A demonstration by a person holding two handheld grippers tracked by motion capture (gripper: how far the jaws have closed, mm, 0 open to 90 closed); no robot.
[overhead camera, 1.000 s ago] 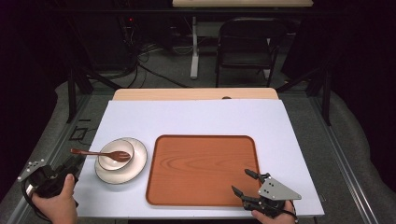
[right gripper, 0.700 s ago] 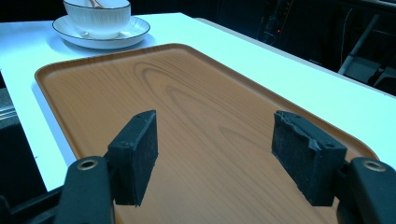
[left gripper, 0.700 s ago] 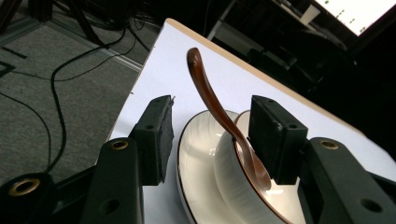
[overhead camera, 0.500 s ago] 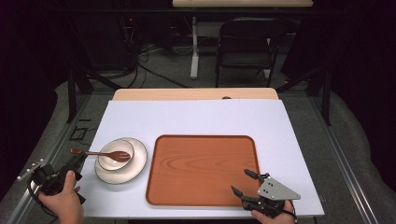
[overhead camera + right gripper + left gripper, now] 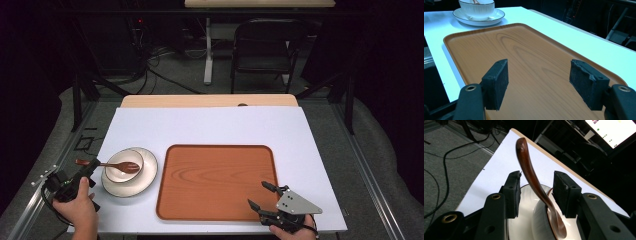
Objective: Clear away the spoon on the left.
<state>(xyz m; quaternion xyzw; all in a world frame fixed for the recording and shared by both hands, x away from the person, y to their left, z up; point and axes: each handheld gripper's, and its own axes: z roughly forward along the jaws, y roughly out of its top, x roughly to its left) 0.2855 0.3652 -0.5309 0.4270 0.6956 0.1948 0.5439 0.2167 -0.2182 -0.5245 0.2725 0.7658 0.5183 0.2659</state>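
Left gripper view, spoon handle between closing jaws, untouched, gaps either side

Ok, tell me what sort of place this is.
Probably a lab or recording room, not a home. A white table stands among dark curtains, cables trail across the grey floor, and a lit screen shows behind it. A folding chair stands farther back.

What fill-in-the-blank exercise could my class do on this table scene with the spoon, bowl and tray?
1. The brown wooden spoon rests with its scoop in the white ribbed ___.
2. The white bowl stands on a white ___.
3. The spoon's handle passes between the fingers of the ___ gripper, untouched.
4. The right gripper hangs open over the wood-grain ___.

Missing words: bowl; saucer; left; tray
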